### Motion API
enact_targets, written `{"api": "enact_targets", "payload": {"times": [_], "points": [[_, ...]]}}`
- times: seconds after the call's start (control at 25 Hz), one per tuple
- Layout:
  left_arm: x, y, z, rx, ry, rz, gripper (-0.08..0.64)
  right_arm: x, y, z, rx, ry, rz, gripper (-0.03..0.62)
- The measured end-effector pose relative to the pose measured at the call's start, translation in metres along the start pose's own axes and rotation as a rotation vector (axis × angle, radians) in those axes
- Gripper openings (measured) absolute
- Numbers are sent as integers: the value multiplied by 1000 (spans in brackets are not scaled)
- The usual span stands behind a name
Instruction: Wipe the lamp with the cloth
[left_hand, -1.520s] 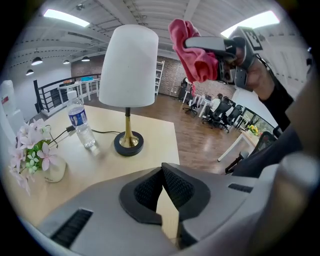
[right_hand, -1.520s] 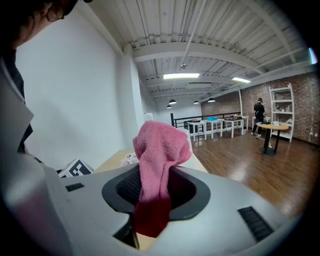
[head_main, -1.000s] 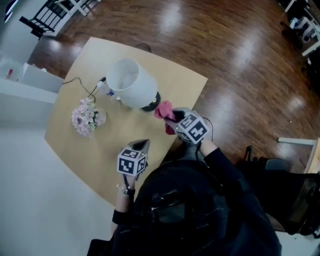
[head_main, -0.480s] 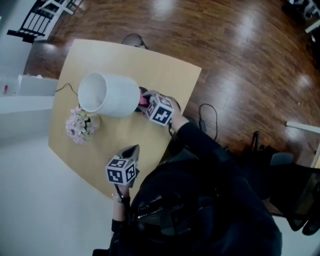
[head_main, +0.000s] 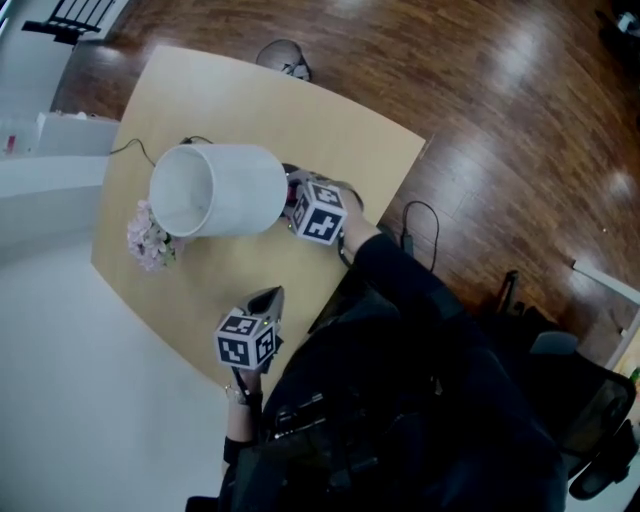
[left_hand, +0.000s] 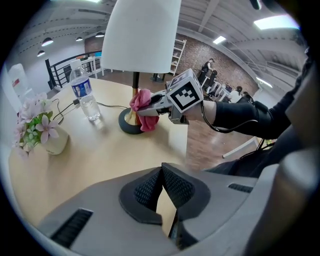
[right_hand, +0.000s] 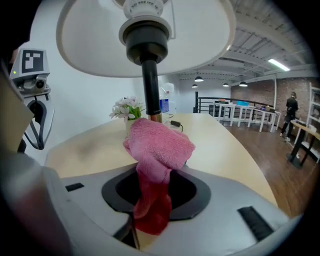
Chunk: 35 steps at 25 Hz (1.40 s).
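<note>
The lamp has a white shade, a dark stem and a round black base, and it stands on the tan table. My right gripper is shut on a pink cloth. It holds the bunched cloth against the lower stem, just above the base. In the head view the right gripper reaches under the shade. My left gripper is shut with nothing in it. It hovers near the table's front edge, apart from the lamp.
A water bottle and a cable stand behind the lamp. A small pot of pale pink flowers sits at the table's left. The table edge runs close under the right gripper, with wooden floor beyond it.
My right gripper has moved left with the cloth, from beside the lamp base to the stem under the shade. The left gripper has stayed near the front edge.
</note>
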<state>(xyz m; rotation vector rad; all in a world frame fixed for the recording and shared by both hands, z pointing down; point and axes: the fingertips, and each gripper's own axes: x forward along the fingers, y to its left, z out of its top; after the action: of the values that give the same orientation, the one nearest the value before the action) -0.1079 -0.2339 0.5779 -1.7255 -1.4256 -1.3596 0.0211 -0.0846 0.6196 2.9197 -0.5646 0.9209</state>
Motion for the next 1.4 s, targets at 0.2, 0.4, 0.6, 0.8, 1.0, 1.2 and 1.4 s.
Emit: {"api": "enact_targets", "payload": {"times": [0.2,0.4,0.6,0.8,1.0,1.2,1.4], "points": [[11,-8,9,-21,-1,2,2,7,0,-16,-42,149,28,130],[16,-14,21,-46,-21,21,2,8,0,-40,-23,264,59,129],[19,-20,20,-71,-42,16,2,-1,-2,-59,-18,316,47,129],[13,-18,16,-85,-86,-1,2,-30,-16,-86,48,373,-19,126],[12,-6,21,-91,-188,-21,2,-48,-17,-36,-9,155,-43,127],[17,-5,29,-103,-252,-30,2,-31,-21,9,-191,7,-31,127],[14,-11,26,-176,-251,10,2,-20,-22,15,-279,-29,51,127]]}}
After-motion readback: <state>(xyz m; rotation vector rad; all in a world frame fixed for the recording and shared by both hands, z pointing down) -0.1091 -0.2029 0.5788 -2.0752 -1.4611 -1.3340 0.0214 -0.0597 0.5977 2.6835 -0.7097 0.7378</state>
